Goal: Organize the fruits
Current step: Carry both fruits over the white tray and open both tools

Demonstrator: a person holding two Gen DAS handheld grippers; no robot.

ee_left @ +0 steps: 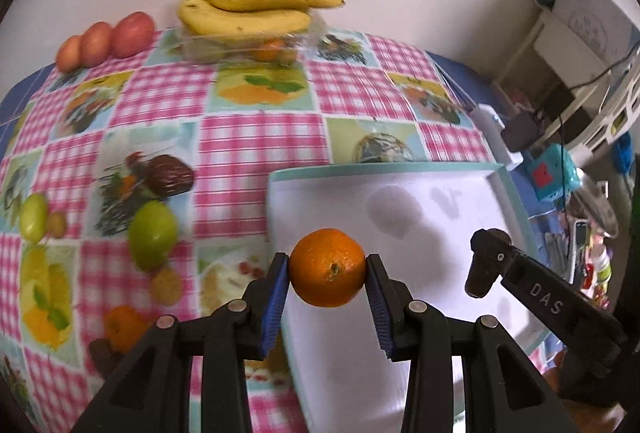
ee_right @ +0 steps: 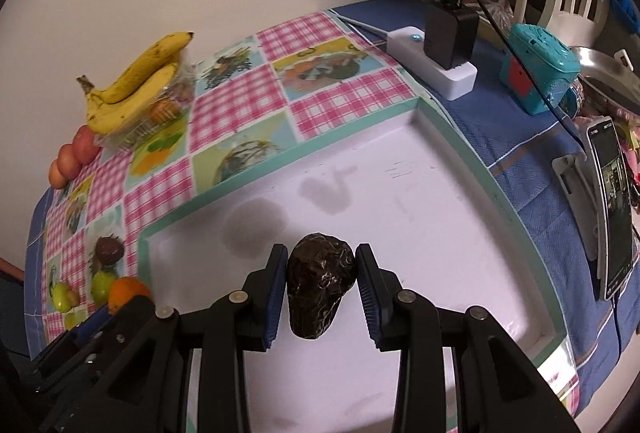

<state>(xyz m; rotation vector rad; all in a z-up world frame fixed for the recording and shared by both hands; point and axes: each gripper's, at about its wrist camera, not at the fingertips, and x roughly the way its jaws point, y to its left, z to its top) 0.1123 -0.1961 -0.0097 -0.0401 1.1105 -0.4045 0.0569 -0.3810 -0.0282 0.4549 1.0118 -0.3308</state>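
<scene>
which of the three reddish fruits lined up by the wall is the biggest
The red fruit at the right end of the row, the one nearest the bananas. The other two get smaller toward the left, and the leftmost is more orange.

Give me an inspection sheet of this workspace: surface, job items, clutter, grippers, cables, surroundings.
Surface: fruit-print checked tablecloth over a blue cloth.
Job's things: white tray holds nothing yet; orange and dark avocado held above it; bananas on a clear box; three red fruits; green fruits.
Clutter: teal toy, phone on stand.
Grippers: left gripper shut on the orange; right gripper shut on the avocado.
Cables: black cable from charger in white power strip.
Surroundings: plain wall, white furniture at right.
</scene>
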